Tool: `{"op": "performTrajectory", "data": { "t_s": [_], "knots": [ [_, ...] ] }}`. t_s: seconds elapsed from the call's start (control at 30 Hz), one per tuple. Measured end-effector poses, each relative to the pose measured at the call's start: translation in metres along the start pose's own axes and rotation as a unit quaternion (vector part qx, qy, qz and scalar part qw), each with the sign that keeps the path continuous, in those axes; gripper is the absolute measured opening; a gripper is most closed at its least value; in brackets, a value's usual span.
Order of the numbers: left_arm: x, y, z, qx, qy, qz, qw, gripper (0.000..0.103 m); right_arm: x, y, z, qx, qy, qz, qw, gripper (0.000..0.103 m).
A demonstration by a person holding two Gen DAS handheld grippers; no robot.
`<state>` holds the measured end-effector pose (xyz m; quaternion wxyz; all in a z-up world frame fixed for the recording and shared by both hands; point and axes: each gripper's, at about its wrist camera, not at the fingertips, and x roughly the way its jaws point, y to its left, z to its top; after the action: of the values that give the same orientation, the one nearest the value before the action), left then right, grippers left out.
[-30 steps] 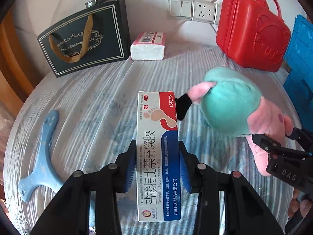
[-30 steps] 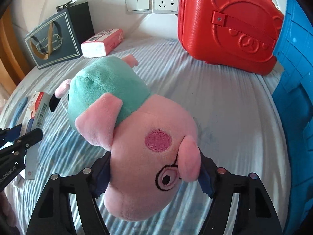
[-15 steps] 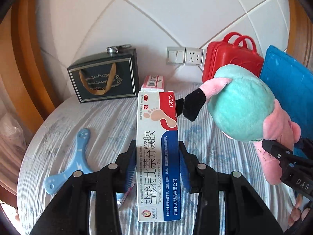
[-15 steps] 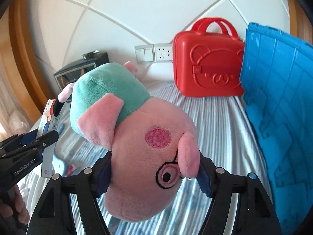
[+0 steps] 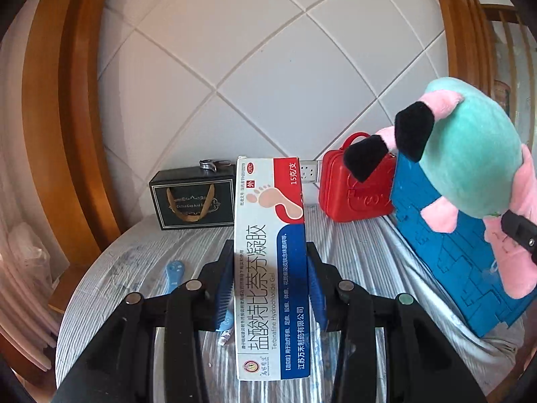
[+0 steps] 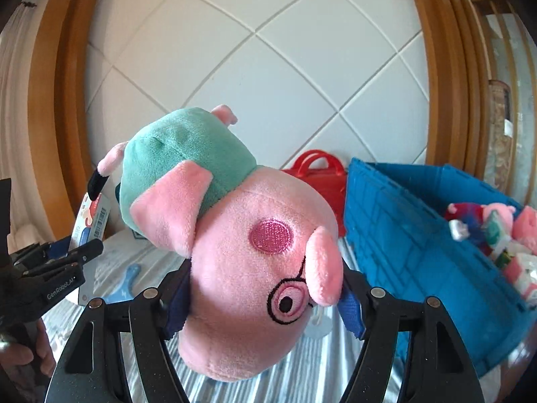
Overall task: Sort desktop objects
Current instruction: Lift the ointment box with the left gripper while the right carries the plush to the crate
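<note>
Plush pig: a pink stuffed pig in a teal dress and glasses [image 6: 255, 245] was clamped by the head between the blue pads of the right gripper [image 6: 265, 299], held in the air just left of the blue plastic crate [image 6: 412, 252], upside down with its black feet toward the wall
Medicine box: a long white, red and blue cardboard ointment carton [image 5: 272, 268] was pinched across its narrow width by the left gripper [image 5: 272, 285], further left of the crate than the pig and clear of the striped tablecloth [image 5: 352, 255]
Crate: it already held a few soft toys and small packets [image 6: 493, 231]
Step in hand: judged to be the carry, both items lifted and not yet over the crate
Next move calls for: bringing each item above the crate's open top, then letting go; whether the carton belongs there is unclear
Left behind: a light-blue flat plastic piece [image 5: 174, 273] lay on the cloth, left of the crate
Further back: a red plastic case [image 5: 352, 184] stood against the wall beside the crate, a dark gift bag [image 5: 194, 198] further left
Hard to make out: the crate's floor, its far contents, and the red case's lower half were hidden
</note>
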<state>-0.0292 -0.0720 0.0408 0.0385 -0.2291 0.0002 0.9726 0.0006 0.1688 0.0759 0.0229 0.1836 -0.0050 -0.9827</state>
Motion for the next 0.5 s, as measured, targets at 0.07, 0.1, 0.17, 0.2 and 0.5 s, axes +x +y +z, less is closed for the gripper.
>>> {"op": "performTrajectory", "data": {
  "t_s": [0.07, 0.1, 0.17, 0.2, 0.5],
  "knots": [
    [-0.011, -0.005, -0.001, 0.002, -0.004, -0.012, 0.9999, 0.039, -0.024, -0.004, 0.002, 0.003, -0.014, -0.017, 1.000, 0.072],
    [-0.016, -0.008, -0.001, 0.002, -0.007, -0.018, 0.9998, 0.039, -0.035, -0.008, 0.003, 0.006, -0.019, -0.025, 0.999, 0.072],
    [-0.024, -0.017, -0.001, 0.002, -0.013, -0.030, 0.9995, 0.039, -0.056, -0.016, 0.006, 0.012, -0.033, -0.043, 0.998, 0.072],
    [-0.028, -0.022, 0.000, 0.003, -0.015, -0.037, 0.9992, 0.039, -0.066, -0.021, 0.008, 0.015, -0.038, -0.053, 0.998, 0.072],
    [-0.062, -0.113, 0.018, 0.025, -0.058, -0.088, 0.9941, 0.039, -0.121, -0.097, 0.020, 0.039, -0.080, -0.122, 0.989, 0.073]
  ]
}}
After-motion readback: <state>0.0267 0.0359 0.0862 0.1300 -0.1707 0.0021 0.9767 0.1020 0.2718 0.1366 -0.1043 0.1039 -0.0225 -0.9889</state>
